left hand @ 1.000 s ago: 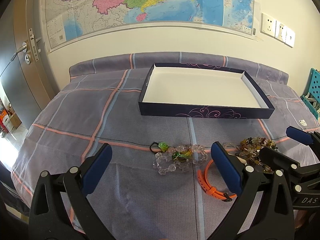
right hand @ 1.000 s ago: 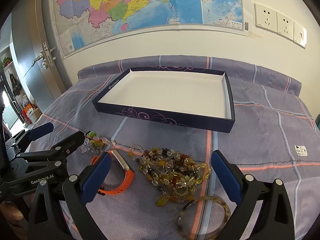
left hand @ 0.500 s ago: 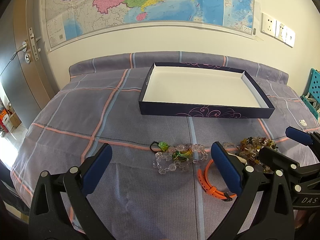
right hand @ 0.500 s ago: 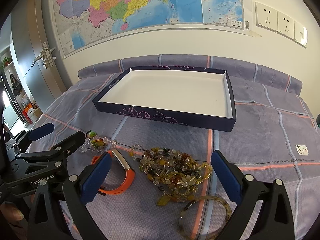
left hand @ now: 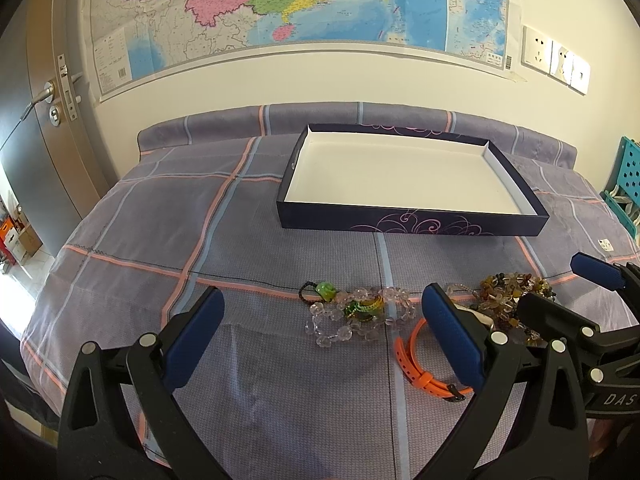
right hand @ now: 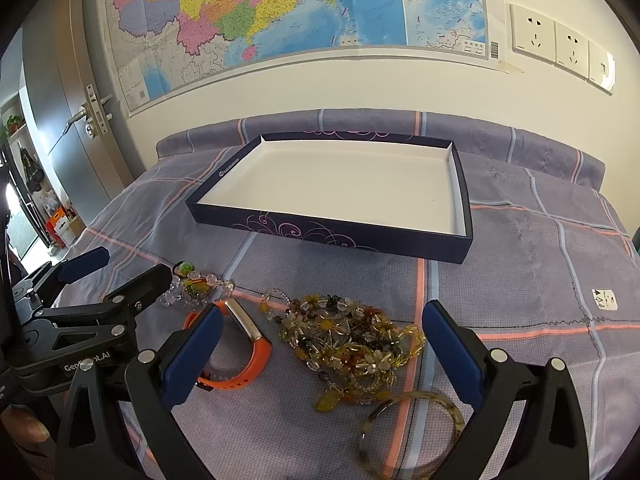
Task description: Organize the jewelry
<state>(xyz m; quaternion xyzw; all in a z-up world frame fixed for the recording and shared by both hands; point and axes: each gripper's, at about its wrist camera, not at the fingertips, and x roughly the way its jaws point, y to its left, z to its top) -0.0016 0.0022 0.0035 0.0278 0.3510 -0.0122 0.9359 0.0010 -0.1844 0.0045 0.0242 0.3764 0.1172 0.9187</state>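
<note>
Your left gripper (left hand: 320,332) and right gripper (right hand: 320,348) both hang above the bedspread (left hand: 160,240) with jaws spread wide and nothing held, apparently staged for a first pick. All jewelry lies near them: clear bead bracelet (left hand: 352,314), orange band (right hand: 240,356), amber bead necklace (right hand: 352,336), bangle (right hand: 412,426). The tray (right hand: 332,232) sits well apart, at the far side, its white floor bare, evidently to receive the 4 pieces.

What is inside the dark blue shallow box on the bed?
The dark blue shallow cardboard box shows only its bare white floor; no jewelry lies inside. Its near wall hides a thin strip of floor just behind it in both views.
</note>
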